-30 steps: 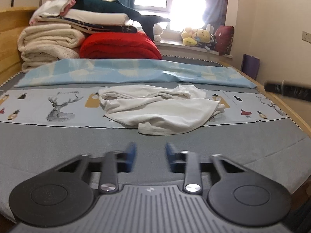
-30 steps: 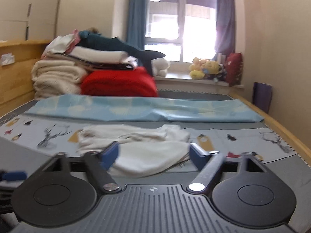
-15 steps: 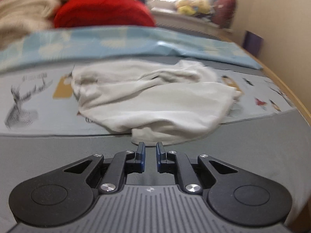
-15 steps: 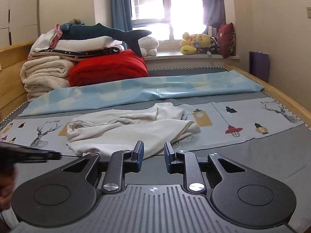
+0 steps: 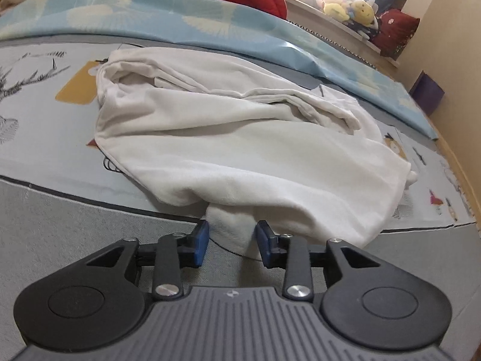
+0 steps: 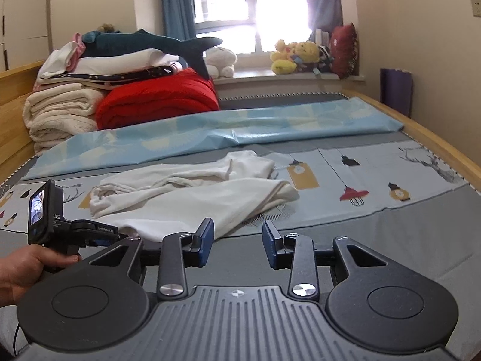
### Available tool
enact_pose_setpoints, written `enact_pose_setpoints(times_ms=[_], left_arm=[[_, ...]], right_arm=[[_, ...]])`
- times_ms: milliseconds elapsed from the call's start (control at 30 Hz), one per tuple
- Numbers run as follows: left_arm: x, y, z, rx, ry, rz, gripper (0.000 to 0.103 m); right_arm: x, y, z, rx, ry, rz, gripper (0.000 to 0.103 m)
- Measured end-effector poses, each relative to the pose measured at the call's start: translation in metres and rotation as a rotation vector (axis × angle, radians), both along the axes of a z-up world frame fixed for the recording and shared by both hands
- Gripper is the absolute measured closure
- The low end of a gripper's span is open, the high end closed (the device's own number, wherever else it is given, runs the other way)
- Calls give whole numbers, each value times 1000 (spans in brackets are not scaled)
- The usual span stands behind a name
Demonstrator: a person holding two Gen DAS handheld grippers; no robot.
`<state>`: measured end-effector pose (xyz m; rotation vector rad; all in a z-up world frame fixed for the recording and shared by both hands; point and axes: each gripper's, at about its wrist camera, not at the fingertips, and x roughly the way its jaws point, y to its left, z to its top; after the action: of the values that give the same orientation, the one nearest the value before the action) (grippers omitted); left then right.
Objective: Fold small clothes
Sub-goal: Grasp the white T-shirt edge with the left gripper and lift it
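Observation:
A crumpled white garment [image 5: 240, 138] lies on the bed's patterned sheet; it also shows in the right wrist view [image 6: 192, 192]. My left gripper [image 5: 231, 242] is open, its blue fingertips either side of the garment's near hem fold, which sits between them. My right gripper [image 6: 237, 242] is open and empty, above the grey mattress just in front of the garment's near edge. The left gripper's body and the hand holding it [image 6: 54, 228] show at the left of the right wrist view.
A light blue sheet [image 6: 210, 132] lies across the bed behind the garment. Folded blankets, a red quilt [image 6: 159, 102] and a plush shark are stacked at the far left. Wooden bed rails [image 6: 427, 138] run along both sides. Soft toys sit on the windowsill.
My left gripper has moved forward to the garment's near hem and opened around it. My right gripper has opened wider and shifted slightly right.

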<state>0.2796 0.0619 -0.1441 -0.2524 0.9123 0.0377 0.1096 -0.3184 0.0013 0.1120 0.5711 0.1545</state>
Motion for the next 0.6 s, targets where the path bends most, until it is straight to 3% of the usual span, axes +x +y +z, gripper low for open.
enact_pose_setpoints(times_ms=[33, 300, 467, 600], left_arm=[[-2, 0, 1, 12, 1, -7, 103], [-51, -3, 58, 45, -14, -133, 103], [-130, 2, 102, 108, -20, -332, 103], [-187, 44, 104, 99, -4, -331, 103]], right_arm=[[0, 0, 0, -2, 4, -2, 66], [-5, -2, 0, -26, 10, -14, 66], [-5, -7, -5, 5, 37, -75, 66], [-6, -6, -4, 27, 44, -105, 66]])
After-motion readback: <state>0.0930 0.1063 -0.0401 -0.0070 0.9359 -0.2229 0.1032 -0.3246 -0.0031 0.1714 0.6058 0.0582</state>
